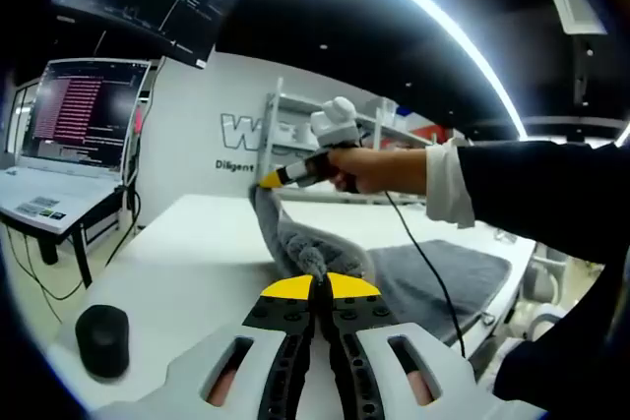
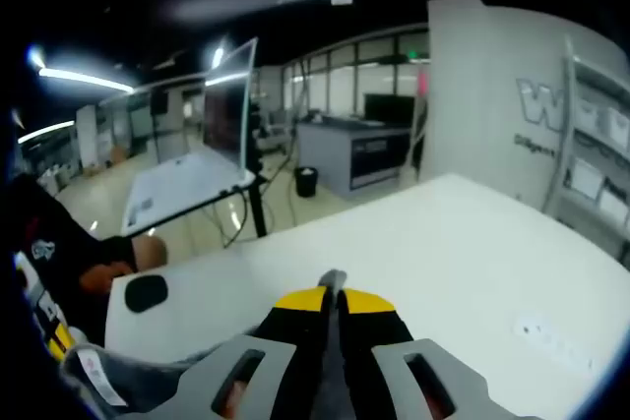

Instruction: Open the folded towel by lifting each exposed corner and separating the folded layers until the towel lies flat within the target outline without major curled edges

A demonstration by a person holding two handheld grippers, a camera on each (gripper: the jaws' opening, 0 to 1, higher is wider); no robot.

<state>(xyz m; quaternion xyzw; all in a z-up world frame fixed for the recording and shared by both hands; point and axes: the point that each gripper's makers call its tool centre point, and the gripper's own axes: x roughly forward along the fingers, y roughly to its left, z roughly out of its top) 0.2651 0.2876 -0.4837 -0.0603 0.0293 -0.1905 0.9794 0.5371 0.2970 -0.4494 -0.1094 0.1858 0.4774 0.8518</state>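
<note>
The left tool (image 1: 320,287) has its jaws pressed together on a bunched edge of the grey towel (image 1: 433,277), low over the white counter (image 1: 187,263). The right tool (image 2: 333,294) is likewise clamped, a thin strip of grey cloth pinched between its yellow-tipped jaws. In the left gripper view it comes in from the right, carried by a hand (image 1: 379,169), its tip (image 1: 268,180) raised well above the counter with a corner of the towel hanging from it.

From that raised corner the cloth drops in a twisted band to the left tool, then spreads to the right, where the rest lies on the counter, partly flat but still rumpled near the grips.

A small black puck (image 1: 102,339) sits on the counter to the left, well apart from the towel. A laptop (image 1: 69,125) stands on a side desk beyond.

As I judge it, 1 layer is being peeled open; the towel is only part unfolded. Spreading it flat and smoothing the edges remain. No target outline can be made out.
</note>
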